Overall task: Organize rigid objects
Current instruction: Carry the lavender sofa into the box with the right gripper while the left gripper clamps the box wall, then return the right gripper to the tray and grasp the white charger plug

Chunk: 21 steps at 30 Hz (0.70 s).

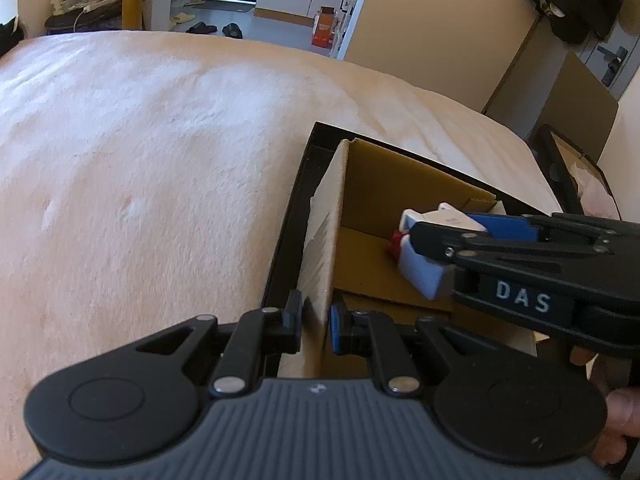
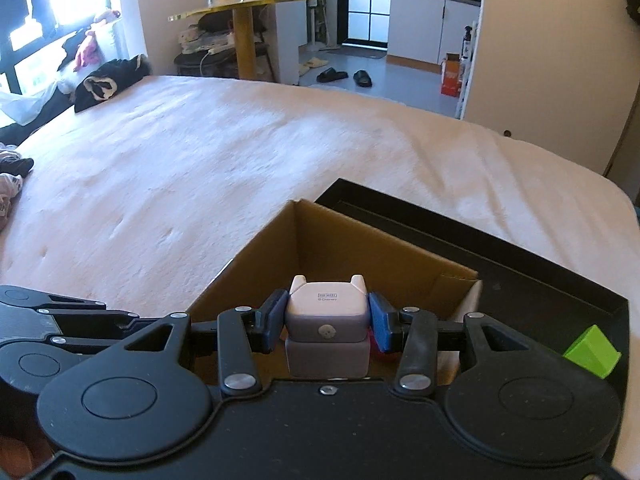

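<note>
An open cardboard box (image 1: 384, 184) (image 2: 340, 240) stands in a black tray (image 1: 288, 216) (image 2: 520, 264) on the bed. My left gripper (image 1: 316, 326) is shut on the box's near white side wall (image 1: 324, 248), one pad on each face. My right gripper (image 2: 328, 322) (image 1: 448, 236) is shut on a white and grey blocky toy figure (image 2: 327, 308) (image 1: 424, 268) with small ears and a red part beneath. It holds the toy over the box's opening. A green block (image 2: 594, 348) lies in the tray to the right of the box.
A cream fuzzy blanket (image 1: 160, 160) (image 2: 200, 160) covers the bed around the tray. Dark clothes (image 2: 108, 80) lie at the bed's far left corner. A second black frame with paper (image 1: 576, 176) stands off the bed's right edge. A hand (image 1: 620, 420) shows at lower right.
</note>
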Motion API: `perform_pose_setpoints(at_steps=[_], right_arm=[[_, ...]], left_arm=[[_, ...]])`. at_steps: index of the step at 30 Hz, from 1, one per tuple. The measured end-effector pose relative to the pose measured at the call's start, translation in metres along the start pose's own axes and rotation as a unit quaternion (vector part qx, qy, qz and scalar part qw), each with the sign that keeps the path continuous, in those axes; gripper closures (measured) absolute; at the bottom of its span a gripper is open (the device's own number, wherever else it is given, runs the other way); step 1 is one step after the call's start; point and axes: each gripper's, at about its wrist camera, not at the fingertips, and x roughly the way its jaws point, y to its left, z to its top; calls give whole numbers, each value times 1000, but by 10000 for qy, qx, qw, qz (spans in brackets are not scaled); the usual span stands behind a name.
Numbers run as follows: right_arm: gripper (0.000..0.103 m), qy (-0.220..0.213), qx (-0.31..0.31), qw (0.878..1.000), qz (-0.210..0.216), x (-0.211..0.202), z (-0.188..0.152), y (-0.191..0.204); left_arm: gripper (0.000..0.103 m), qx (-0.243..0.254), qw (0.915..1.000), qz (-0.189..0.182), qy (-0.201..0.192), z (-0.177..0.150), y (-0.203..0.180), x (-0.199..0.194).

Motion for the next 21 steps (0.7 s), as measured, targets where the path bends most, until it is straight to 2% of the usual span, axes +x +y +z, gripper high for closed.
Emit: perform_pose_setpoints(at_steps=[5,7,14,21], right_arm=[[58,-212,-109,9997,7,1,6,4],[55,-246,-62,9997,-45,0,8,2],[53,-155,551,9983,74,-23,0,-21],[44,-180,1049,9943,-17,-50,-19,-48]], left_arm=[[91,-47,10000,0,9,2,1,1],[91,-20,10000,27,15,1,-1,0],[91,-8,9999,92,70,4,-3,0],[87,143,9995,251,147,9,-11,-5]])
